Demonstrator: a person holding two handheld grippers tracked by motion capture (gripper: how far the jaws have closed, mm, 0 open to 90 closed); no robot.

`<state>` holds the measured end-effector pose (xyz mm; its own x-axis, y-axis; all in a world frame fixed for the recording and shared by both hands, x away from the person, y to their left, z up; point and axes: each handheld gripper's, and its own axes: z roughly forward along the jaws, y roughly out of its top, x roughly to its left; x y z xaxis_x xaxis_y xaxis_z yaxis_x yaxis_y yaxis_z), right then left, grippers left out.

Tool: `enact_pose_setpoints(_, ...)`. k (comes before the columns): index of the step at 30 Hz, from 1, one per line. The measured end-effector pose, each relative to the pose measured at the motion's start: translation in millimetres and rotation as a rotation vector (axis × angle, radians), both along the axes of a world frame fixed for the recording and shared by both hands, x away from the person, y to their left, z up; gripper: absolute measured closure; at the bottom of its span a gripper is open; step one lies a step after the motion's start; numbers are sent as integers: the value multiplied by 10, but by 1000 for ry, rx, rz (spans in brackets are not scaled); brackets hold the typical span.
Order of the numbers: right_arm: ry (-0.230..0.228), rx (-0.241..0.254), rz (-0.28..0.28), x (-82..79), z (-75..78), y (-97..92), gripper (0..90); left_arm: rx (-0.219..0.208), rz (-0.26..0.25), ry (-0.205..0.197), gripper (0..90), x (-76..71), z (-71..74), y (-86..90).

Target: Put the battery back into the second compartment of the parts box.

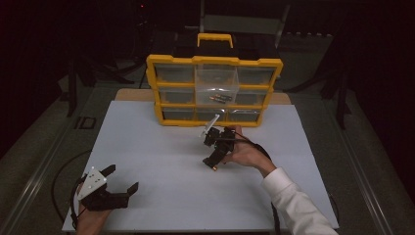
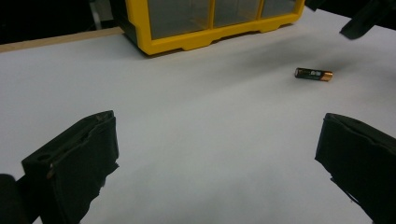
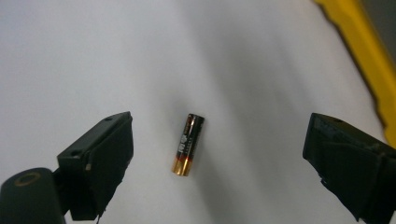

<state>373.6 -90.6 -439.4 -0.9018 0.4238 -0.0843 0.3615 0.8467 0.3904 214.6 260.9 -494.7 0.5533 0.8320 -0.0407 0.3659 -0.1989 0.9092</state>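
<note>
Nearest of all, down at the front left edge of the white table (image 1: 161,196), sits the left gripper (image 1: 121,180), its two black jaws spread wide with only bare surface between them. White board covers the tabletop, with a strip of pale wood showing behind it at the far edge; the room around is dark, with grey floor on both sides.

Out toward the middle, the person's right hand (image 1: 247,154) tilts the right gripper (image 3: 217,154) down over a battery (image 3: 187,144). Its jaws also stand wide apart, one on each side of the battery and touching neither end. That battery lies flat on the white surface, black with a gold end, a little in front of the organizer.

At the back stands a yellow organizer (image 1: 214,61) with a handle on top and three rows of clear bins. One clear drawer (image 1: 217,88) in the centre column is pulled forward, and a couple of batteries (image 1: 220,98) lie in it. What the other bins hold I cannot tell.
</note>
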Motion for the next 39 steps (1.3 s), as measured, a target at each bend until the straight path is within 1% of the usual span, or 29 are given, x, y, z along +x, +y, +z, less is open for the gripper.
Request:
enact_pose_setpoints(1,-1,-8,2,-2,-25,5,84,-1,0,0,1,0,0,0)
enact_pose_setpoints(6,14,-14,2,-16,-130,22,100,0,0,1,1,1,-3,-3)
enact_pose_setpoints(10,35,-34,2,-23,-211,36,132,0,0,1,1,1,-1,-1)
enact_pose_setpoints(13,52,-50,-6,-27,-269,49,163,0,0,1,1,0,-1,-2)
enact_pose_setpoints(17,72,-70,-1,-38,-353,65,230,1,1,2,1,1,-3,-4)
enact_pose_setpoints(18,71,-79,10,-37,-373,67,244,1,1,2,1,1,-2,-3)
enact_pose_setpoints(20,74,-95,12,-41,-402,81,289,1,1,2,1,1,-3,-1)
enact_pose_setpoints(22,77,-95,23,-36,-417,90,373,1,0,2,1,1,-3,-1)
enact_pose_setpoints(25,95,-96,27,-23,-433,100,480,1,0,2,1,1,-2,-1)
enact_pose_setpoints(27,98,-107,15,-9,-455,104,526,2,1,2,1,0,-2,0)
enact_pose_setpoints(31,134,-109,6,13,-492,95,653,0,1,2,1,1,-3,1)
enact_pose_setpoints(34,145,-121,5,28,-509,90,708,1,0,4,1,3,-4,-4)
enact_pose_setpoints(36,155,-125,1,31,-523,90,760,1,-1,4,1,3,-4,-6)
enact_pose_setpoints(37,160,-131,2,25,-533,97,766,2,-2,4,1,4,-4,-6)
enact_pose_setpoints(39,154,-143,12,20,-528,107,768,3,-3,5,1,5,-5,-7)
